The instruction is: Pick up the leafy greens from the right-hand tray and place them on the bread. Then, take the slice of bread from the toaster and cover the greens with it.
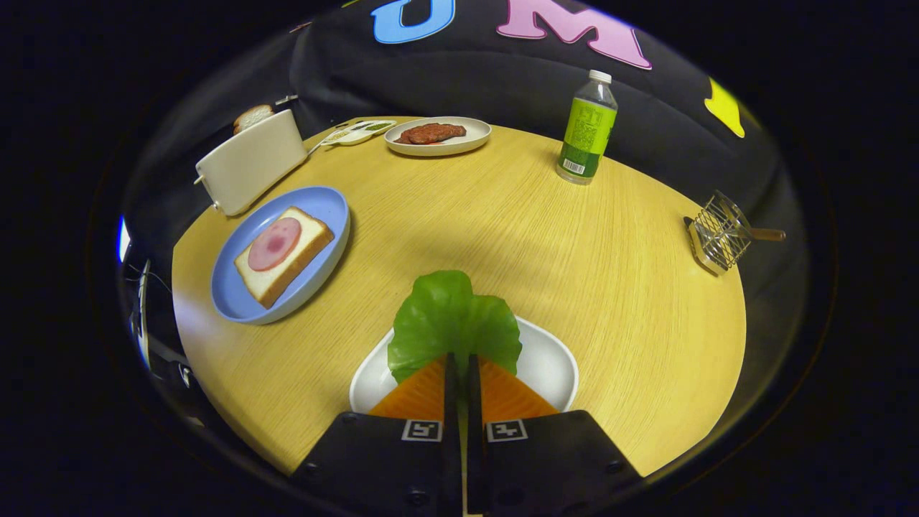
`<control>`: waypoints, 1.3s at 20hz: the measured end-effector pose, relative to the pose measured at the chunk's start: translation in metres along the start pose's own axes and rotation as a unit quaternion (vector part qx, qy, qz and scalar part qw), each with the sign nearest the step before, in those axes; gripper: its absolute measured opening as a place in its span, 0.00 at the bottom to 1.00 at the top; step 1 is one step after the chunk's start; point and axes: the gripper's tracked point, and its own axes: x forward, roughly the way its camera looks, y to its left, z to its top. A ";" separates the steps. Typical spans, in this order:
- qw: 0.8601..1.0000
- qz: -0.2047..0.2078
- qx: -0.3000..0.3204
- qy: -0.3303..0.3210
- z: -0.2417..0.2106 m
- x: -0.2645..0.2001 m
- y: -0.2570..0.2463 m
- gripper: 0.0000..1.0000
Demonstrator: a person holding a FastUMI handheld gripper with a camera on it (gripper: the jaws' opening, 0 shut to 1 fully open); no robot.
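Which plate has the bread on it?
The blue plate beside the toaster; its bread carries a ham slice. The gripper is shut on the leafy greens.

The gripper (459, 366) has its fingers pressed together on the near edge of a green leaf (452, 319), over a white tray (553, 362). To the left, a blue plate (327, 208) holds bread (287, 255) with ham (274, 244). A toaster (251, 161) with a slice (253, 116) sits in the upper left.

Gripper (459, 359) pinched on the lettuce (452, 319); open table (488, 222) to the bread (283, 255), toaster (248, 172) just beyond it.
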 end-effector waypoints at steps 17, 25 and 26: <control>0.995 0.012 -0.003 -0.096 0.121 -0.089 0.127 0.08; 0.996 0.032 -0.009 -0.088 0.146 -0.062 0.194 0.08; 0.996 0.032 -0.010 -0.086 0.148 -0.059 0.199 0.08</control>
